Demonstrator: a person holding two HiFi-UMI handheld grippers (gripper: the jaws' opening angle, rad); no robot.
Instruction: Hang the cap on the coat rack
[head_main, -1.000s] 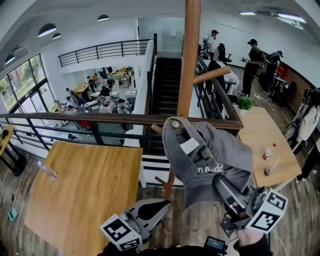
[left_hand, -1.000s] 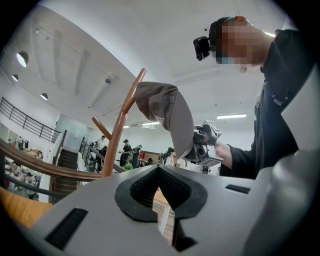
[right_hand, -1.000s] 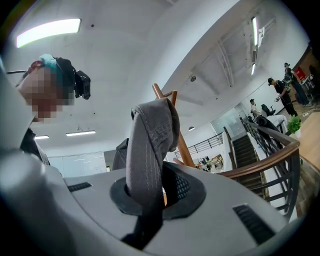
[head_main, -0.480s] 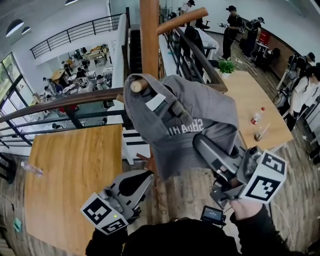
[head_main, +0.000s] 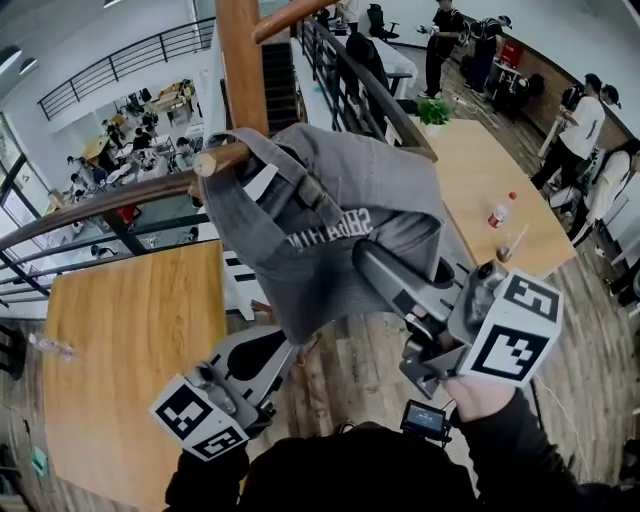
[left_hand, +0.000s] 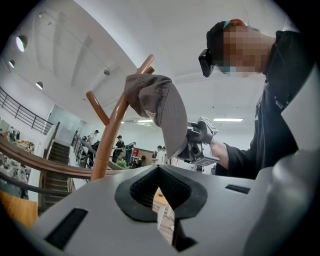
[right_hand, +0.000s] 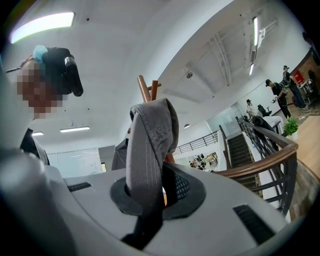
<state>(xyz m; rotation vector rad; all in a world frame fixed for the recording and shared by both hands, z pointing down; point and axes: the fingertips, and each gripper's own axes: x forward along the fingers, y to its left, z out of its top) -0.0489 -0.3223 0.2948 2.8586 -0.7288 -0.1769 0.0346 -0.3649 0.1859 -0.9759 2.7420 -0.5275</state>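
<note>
A grey cap (head_main: 340, 220) hangs by its back strap over a wooden peg (head_main: 225, 158) of the coat rack (head_main: 240, 70). My right gripper (head_main: 365, 258) is shut on the cap's lower edge; in the right gripper view the grey cloth (right_hand: 150, 145) fills the gap between the jaws of the gripper (right_hand: 150, 192). My left gripper (head_main: 292, 348) sits lower left, under the cap and apart from it, shut with nothing in it. In the left gripper view its jaws (left_hand: 159, 172) point at the rack (left_hand: 112, 135), the cap (left_hand: 160, 110) and the right gripper (left_hand: 200, 145).
A wooden table (head_main: 130, 340) stands at the left, and another (head_main: 490, 180) at the right carries a bottle (head_main: 497, 212). A dark railing (head_main: 110, 200) runs behind the rack above a lower floor. Several people stand at the far right.
The view has swung, so the rack and peg now sit further left. The cap stays looped on the peg with the right gripper shut on it. Both grippers have shifted slightly.
</note>
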